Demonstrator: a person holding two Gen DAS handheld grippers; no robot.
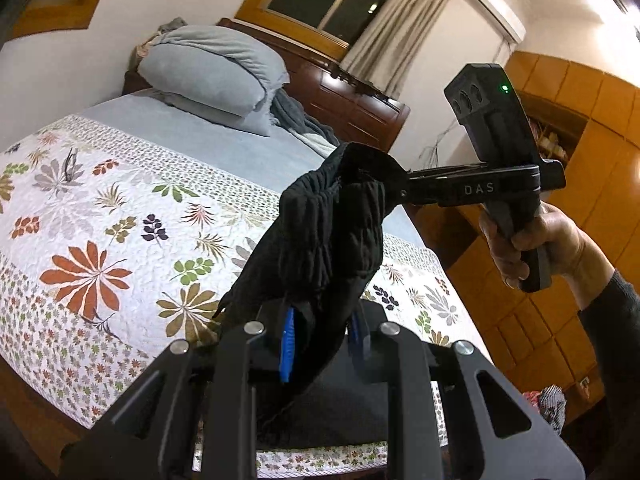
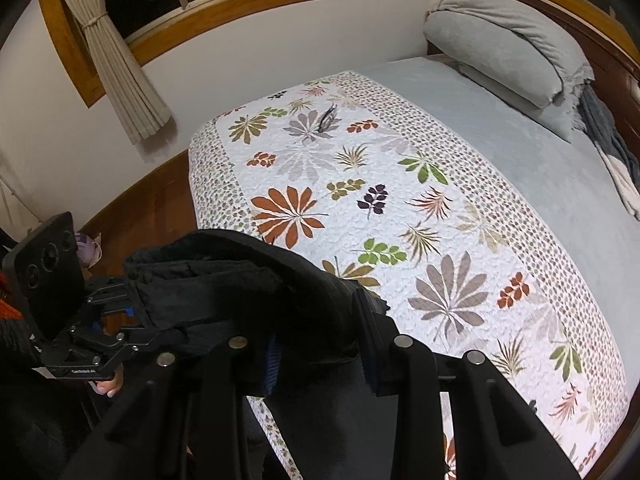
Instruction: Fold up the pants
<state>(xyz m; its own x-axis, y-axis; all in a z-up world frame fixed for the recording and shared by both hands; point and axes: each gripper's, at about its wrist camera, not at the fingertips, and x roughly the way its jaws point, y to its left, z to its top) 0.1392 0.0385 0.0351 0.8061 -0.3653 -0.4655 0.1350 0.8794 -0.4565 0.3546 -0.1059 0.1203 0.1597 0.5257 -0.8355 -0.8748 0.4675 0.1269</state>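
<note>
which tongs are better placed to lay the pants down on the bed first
Right, probably. The right tongs grip the bunched black fabric pants out over the floral quilted bedspread. The left tongs clamp the other end nearer the bed's edge, above the wooden floor.

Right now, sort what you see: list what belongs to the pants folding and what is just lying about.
Job:
black pants
left gripper
right gripper
floral quilt, the likely folding surface

Lying about:
grey pillows
dark blanket
curtain
</note>
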